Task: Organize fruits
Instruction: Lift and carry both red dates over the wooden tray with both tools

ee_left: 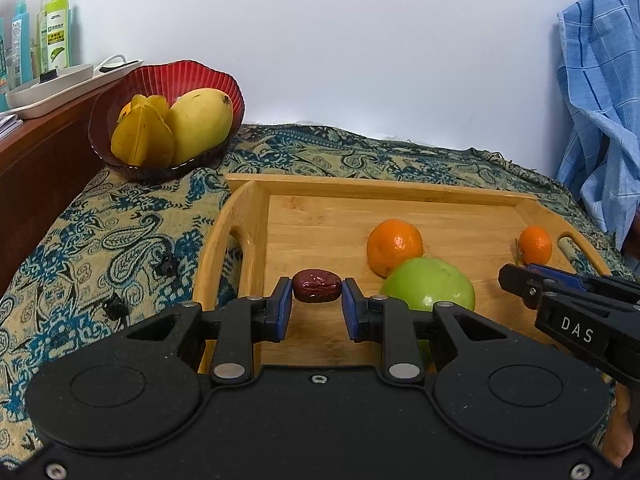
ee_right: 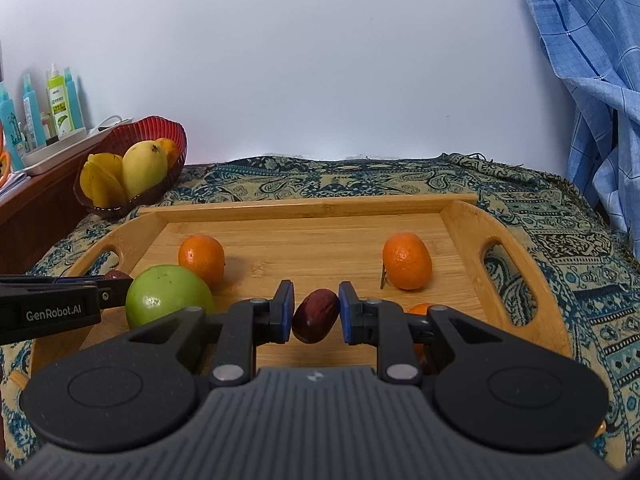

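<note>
Gripping one red date (ee_left: pixel 316 286) in the left gripper (ee_left: pixel 316 300) and another date (ee_right: pixel 316 315) in the right gripper (ee_right: pixel 316 308) over the wooden tray (ee_right: pixel 304 206), each clamped narrowly enough to squirt out sideways before reaching the red bowl (ee_left: pixel 168 76).

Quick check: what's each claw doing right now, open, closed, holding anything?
Left claw: closed on a red date.
Right claw: closed on another dark red date.

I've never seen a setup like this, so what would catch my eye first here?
Probably the two black grippers, each pinching a dark red date: the left gripper and right gripper, both over the wooden tray. Next, the big green apple on the tray, and the red bowl of yellow fruit behind it.
</note>
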`<action>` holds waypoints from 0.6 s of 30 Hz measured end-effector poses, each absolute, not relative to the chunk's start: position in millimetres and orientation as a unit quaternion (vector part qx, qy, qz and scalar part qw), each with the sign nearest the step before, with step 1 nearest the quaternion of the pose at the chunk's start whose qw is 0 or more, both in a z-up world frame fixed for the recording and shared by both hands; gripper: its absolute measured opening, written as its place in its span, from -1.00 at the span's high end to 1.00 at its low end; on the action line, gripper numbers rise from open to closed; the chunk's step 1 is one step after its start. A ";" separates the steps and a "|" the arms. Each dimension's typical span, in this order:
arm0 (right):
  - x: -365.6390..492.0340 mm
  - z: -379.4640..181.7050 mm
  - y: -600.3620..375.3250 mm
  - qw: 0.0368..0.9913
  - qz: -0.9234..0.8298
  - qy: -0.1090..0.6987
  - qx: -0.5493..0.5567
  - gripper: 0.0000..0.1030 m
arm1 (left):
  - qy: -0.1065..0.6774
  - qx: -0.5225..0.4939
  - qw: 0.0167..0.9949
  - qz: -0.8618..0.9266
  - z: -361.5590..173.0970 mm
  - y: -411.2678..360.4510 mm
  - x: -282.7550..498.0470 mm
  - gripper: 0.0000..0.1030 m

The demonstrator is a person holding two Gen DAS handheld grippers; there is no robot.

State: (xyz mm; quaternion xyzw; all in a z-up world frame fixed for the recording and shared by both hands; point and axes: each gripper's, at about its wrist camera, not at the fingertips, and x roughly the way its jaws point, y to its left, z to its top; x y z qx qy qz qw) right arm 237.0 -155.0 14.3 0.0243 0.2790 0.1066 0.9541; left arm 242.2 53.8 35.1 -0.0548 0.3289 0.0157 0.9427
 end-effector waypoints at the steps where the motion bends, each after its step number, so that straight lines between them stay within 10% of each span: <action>1: 237.0 14.1 -154.8 0.954 0.107 0.279 0.023 0.47 | 0.329 -0.055 0.943 0.015 34.9 53.8 242.1 0.50; 18: 243.3 14.5 -148.0 0.946 0.112 0.303 -0.010 0.46 | 0.339 -0.055 0.939 0.016 30.7 52.2 243.1 0.50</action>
